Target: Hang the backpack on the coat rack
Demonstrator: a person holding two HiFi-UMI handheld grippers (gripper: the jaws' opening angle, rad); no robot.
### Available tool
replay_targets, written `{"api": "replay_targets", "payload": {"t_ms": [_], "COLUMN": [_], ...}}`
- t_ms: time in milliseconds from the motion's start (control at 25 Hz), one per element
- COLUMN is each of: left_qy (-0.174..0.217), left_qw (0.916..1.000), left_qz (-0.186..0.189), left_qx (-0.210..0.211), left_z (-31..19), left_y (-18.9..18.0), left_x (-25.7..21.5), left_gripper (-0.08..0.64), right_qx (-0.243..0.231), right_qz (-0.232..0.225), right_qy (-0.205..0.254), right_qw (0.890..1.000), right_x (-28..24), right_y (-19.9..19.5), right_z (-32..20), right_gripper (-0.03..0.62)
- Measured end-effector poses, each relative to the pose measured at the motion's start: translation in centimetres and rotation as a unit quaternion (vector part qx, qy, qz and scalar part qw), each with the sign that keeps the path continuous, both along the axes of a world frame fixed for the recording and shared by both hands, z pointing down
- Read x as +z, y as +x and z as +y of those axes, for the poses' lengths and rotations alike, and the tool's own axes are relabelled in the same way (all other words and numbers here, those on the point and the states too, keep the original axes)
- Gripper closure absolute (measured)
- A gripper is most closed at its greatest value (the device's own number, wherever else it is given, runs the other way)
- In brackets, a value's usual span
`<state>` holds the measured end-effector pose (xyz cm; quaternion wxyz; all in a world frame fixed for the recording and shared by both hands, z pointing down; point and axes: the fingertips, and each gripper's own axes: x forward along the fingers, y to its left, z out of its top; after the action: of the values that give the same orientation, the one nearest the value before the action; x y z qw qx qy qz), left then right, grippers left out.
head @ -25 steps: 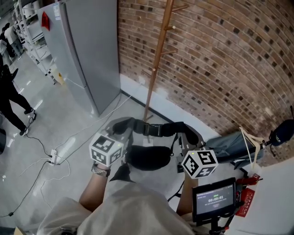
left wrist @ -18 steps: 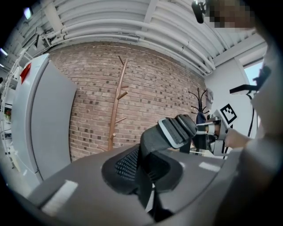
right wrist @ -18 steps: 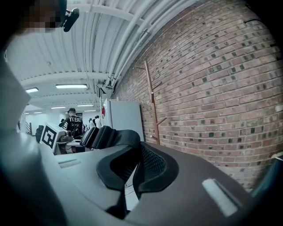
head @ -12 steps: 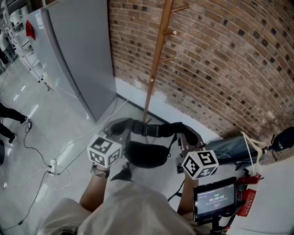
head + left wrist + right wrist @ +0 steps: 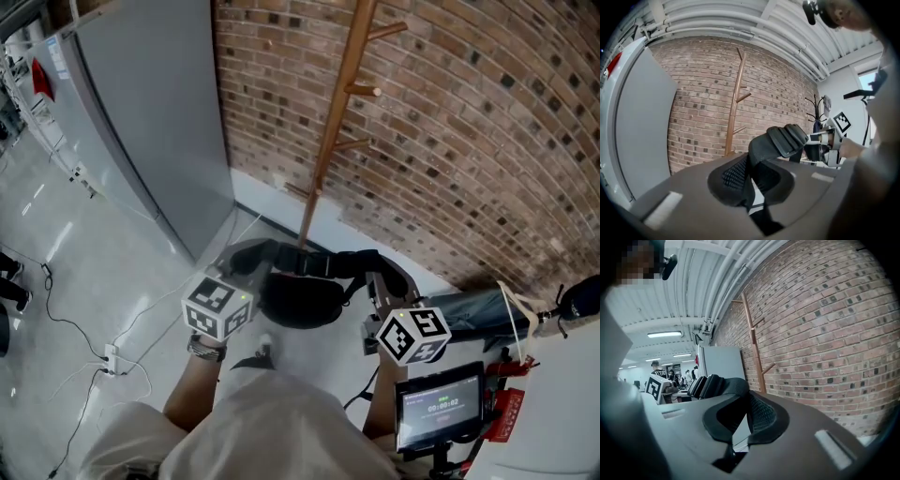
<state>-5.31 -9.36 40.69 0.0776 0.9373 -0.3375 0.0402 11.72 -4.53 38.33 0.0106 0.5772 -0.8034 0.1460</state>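
Note:
A black backpack [image 5: 298, 307] hangs between my two grippers by its shoulder straps [image 5: 323, 264]. My left gripper [image 5: 253, 272] is shut on the left strap, and my right gripper [image 5: 380, 286] is shut on the right strap. The wooden coat rack [image 5: 336, 122] stands against the brick wall just beyond the bag, its pegs above strap height. In the left gripper view the jaws [image 5: 749, 187] pinch the padded strap [image 5: 783, 139], with the rack [image 5: 733, 108] ahead. In the right gripper view the jaws [image 5: 740, 427] hold the strap [image 5: 719, 385], with the rack [image 5: 753, 345] ahead.
A tall grey cabinet [image 5: 141, 112] stands left of the rack against the brick wall [image 5: 487, 141]. Cables and a power strip [image 5: 112, 356] lie on the floor at left. A bluish bag [image 5: 469, 309] and a small screen [image 5: 439, 408] are at right.
Both grippers have carried the backpack forward toward the coat rack, which now stands closer and larger. Both grips on the straps are unchanged.

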Motion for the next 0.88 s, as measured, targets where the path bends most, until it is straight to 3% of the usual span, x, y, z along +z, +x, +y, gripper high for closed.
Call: {"api": "replay_targets", "payload": {"t_ms": [880], "left_qy": [-0.014], "left_qw": [0.9983], "left_qz": [0.018], "left_qx": [0.054], "left_z": [-8.5], "left_y": [0.3], "left_x": [-0.4], "left_gripper": [0.557], "right_qx": [0.045], "right_qz": [-0.006], "right_qy": [-0.005], "right_qw": [0.999], "right_x": [-0.6], "right_y": [0.1], "right_z": [-8.2], "right_gripper": [0.584]}}
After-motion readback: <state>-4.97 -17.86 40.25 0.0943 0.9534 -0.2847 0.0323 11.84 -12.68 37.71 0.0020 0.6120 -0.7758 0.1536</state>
